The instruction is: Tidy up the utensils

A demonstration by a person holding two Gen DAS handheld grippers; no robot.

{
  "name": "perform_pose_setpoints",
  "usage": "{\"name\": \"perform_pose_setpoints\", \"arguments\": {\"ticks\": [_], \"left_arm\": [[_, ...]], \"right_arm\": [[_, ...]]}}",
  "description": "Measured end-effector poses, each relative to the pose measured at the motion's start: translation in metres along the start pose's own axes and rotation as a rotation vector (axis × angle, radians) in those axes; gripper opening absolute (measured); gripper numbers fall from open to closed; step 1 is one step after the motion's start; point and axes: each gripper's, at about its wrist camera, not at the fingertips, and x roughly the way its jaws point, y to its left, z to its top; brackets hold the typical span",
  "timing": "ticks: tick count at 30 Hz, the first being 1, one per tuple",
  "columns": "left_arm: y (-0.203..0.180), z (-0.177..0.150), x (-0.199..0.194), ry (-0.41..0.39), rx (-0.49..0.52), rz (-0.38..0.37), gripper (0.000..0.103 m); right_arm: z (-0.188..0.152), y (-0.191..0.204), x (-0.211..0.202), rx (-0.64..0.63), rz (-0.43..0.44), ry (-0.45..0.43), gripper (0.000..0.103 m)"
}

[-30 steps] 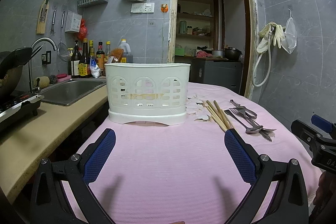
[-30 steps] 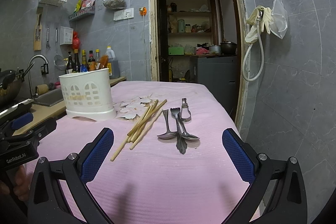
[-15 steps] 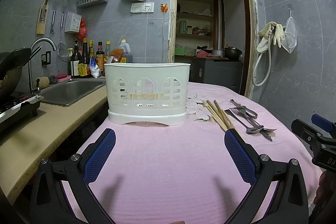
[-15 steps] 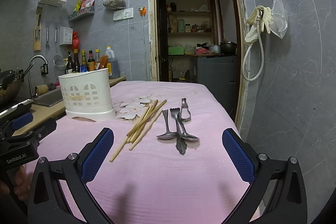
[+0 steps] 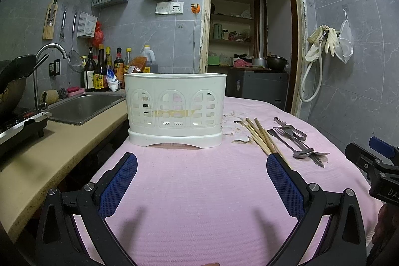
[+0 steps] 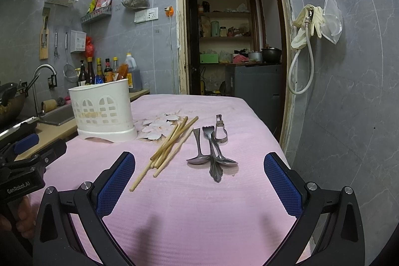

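two claws, left claw [image 5: 202, 166] and right claw [image 6: 199, 166], spread wide above the pink cloth [image 6: 199, 203], nothing pinched

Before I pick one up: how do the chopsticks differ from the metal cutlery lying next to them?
The chopsticks are pale wooden sticks, plain and straight; the metal cutlery is shiny steel with shaped ends, two spoons and a fork. The chopsticks lie fanned on a diagonal, nearer the white holder; the cutlery overlaps in a tight pile farther from it. Both lie flat on the pink cloth, outside the holder, ungripped.
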Motion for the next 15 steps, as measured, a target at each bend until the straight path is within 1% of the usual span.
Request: {"name": "perform_pose_setpoints", "arguments": {"ticks": [2,15], "left_arm": [[-0.0002,0.0001,-0.0001,0.000,0.000,0.000,0.102],[0.0001,0.0004,0.0002,0.000,0.001,0.000,0.102]], "right_arm": [[-0.0041,-0.0005,0.0062,-0.001,0.000,0.003,0.103],[-0.0035,-0.0005,0.0057,0.000,0.000,0.005,0.103]]}}
